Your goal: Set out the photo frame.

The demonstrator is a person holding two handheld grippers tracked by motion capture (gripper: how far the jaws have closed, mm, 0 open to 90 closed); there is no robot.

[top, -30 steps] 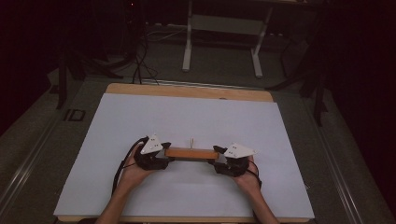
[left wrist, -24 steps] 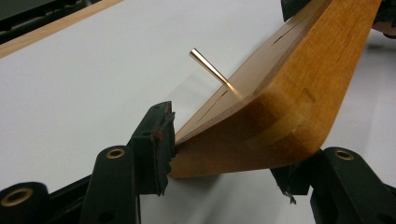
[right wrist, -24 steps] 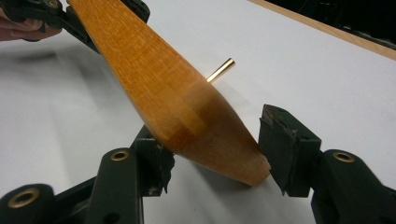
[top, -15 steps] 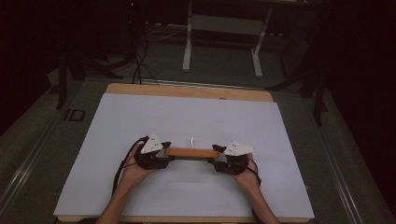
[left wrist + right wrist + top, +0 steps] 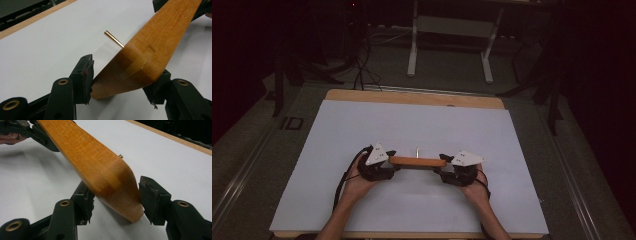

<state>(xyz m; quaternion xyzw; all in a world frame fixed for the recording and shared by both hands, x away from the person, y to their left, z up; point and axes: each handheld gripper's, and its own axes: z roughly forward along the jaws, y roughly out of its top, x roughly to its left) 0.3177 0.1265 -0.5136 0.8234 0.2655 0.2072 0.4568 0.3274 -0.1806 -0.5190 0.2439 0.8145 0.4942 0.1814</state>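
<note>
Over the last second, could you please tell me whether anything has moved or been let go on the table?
Nothing has visibly changed. The wooden board is still held level between the left gripper and the right gripper, one at each end, and both hands have kept their place. The thin brass rod still lies on the white sheet just beyond the board.

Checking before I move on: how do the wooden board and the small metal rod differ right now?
The wooden board is broad, flat and orange-brown; the metal rod is thin, round and brassy. The board spans between the left gripper and right gripper, an end between each one's jaws; the rod lies loose on the white table just beyond it.
</note>
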